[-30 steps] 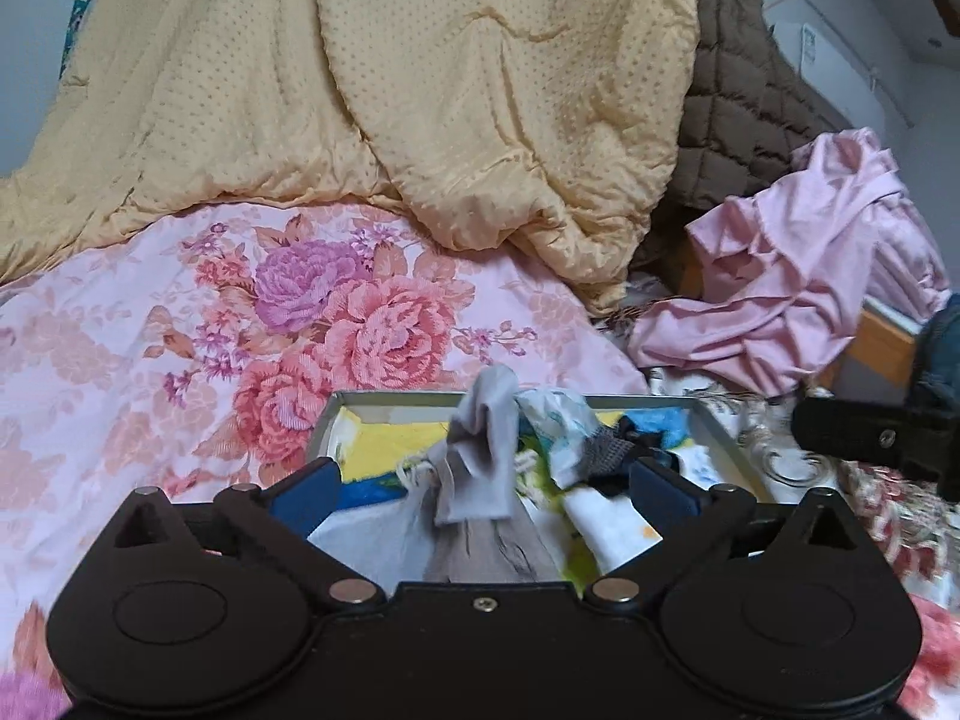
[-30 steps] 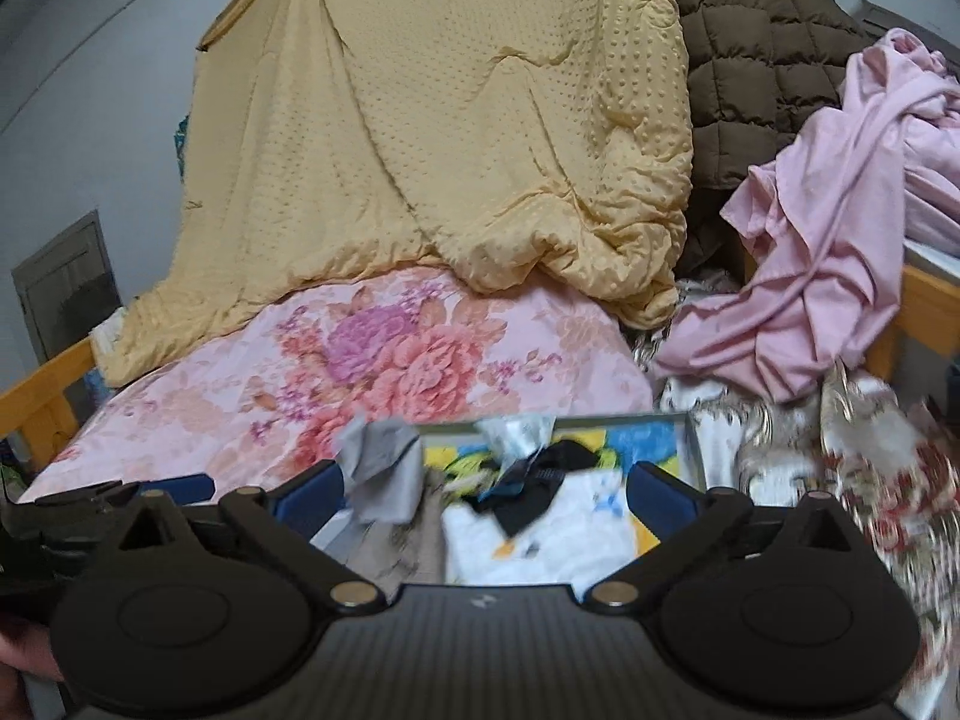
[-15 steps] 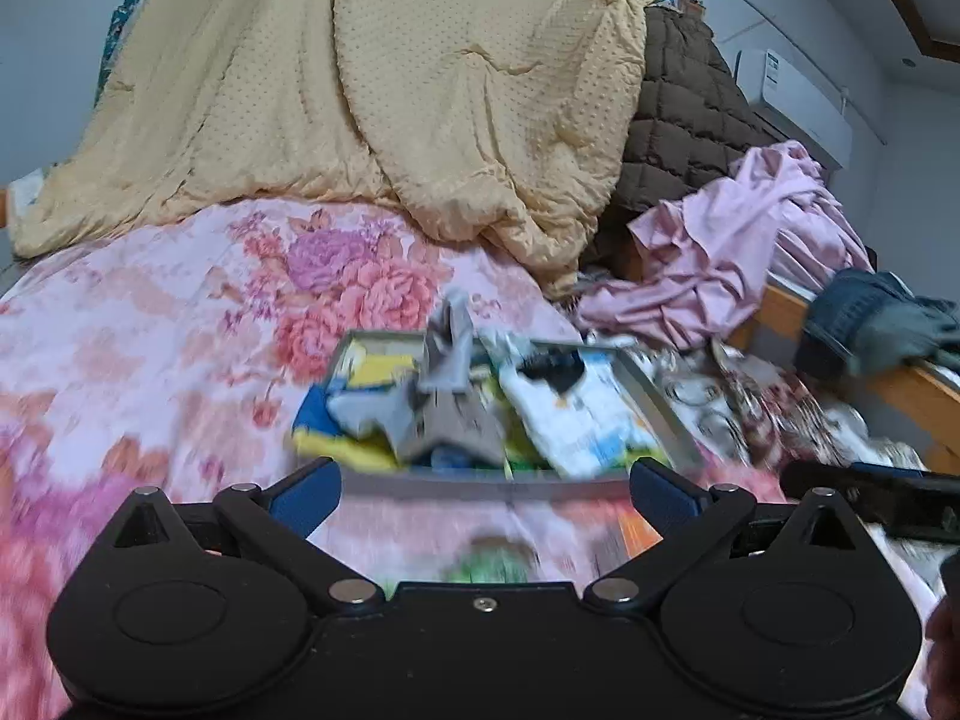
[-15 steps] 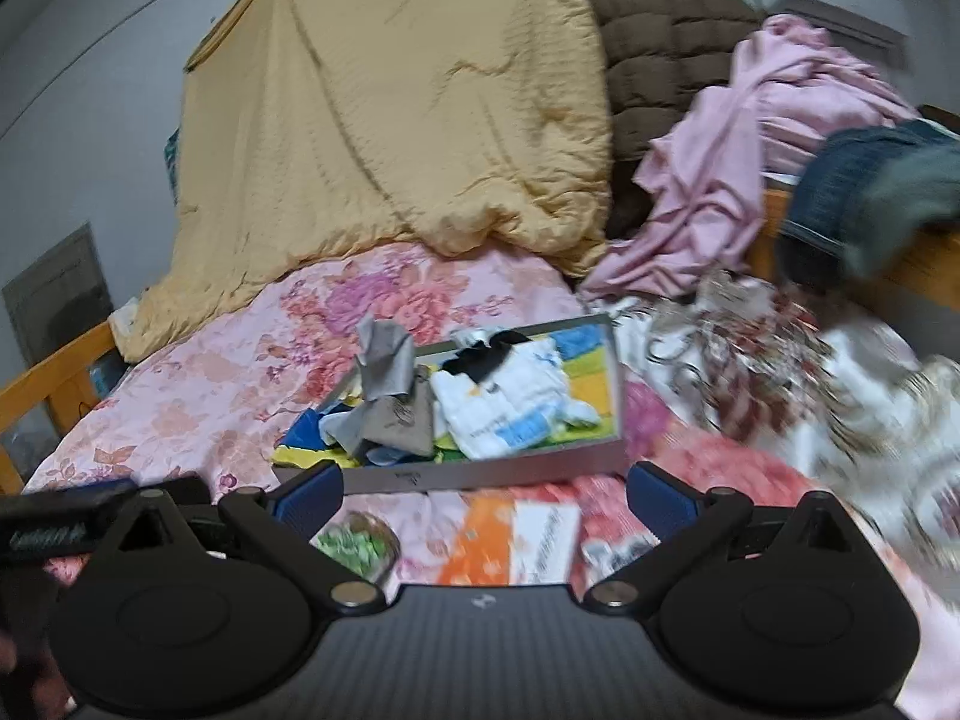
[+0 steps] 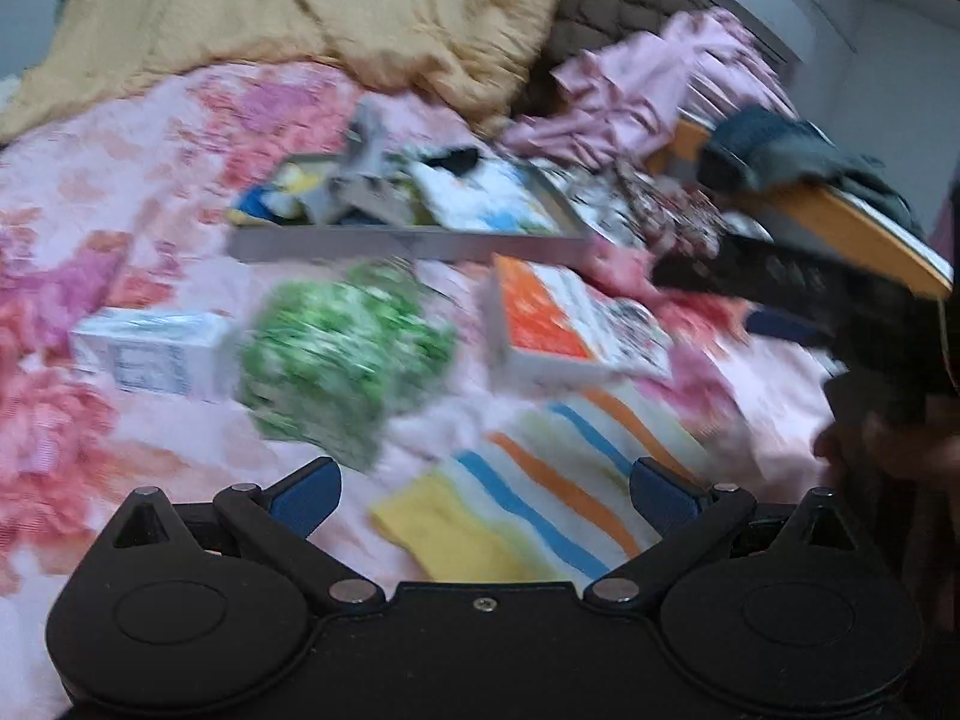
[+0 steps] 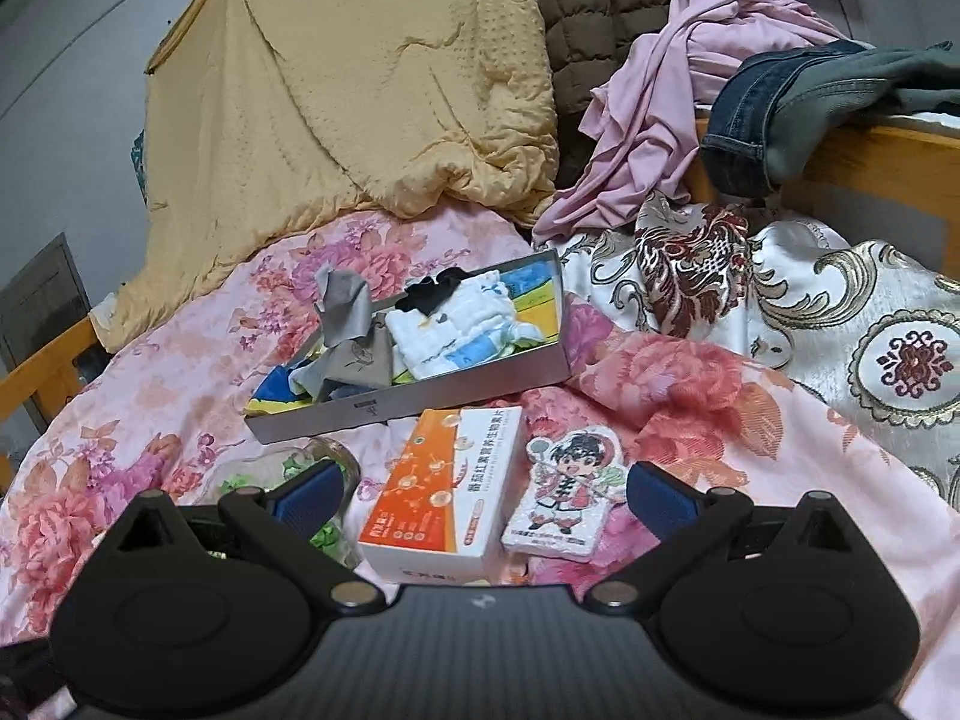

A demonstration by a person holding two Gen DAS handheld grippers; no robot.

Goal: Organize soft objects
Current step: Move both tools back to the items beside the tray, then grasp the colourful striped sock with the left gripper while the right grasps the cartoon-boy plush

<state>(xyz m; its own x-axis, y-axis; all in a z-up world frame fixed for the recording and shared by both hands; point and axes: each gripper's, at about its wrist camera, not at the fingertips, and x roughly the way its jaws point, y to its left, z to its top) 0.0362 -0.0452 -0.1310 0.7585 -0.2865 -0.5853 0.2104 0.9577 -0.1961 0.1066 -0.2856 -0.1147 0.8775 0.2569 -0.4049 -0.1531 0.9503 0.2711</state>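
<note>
A grey metal tray (image 6: 420, 399) on the floral bedspread holds several soft cloths: a grey one (image 6: 345, 300), a white towel (image 6: 456, 321), blue and yellow ones. It also shows, blurred, in the left wrist view (image 5: 414, 240). A striped yellow, blue and orange cloth (image 5: 540, 504) lies on the bed just ahead of my left gripper (image 5: 483, 489), which is open and empty. My right gripper (image 6: 480, 489) is open and empty, above an orange-and-white box (image 6: 444, 489) and a cartoon-figure item (image 6: 564, 495).
A jar of green bits (image 5: 345, 348) and a small white carton (image 5: 153, 354) lie left of the box. A yellow quilt (image 6: 360, 90), brown duvet, pink garment (image 6: 672, 120) and jeans (image 6: 780, 108) pile at the back. A wooden bed rail (image 6: 870, 162) runs on the right.
Both grippers have pulled back from the tray toward the near side of the bed. The striped cloth, jar, carton and box have come into view. The left view is motion-blurred.
</note>
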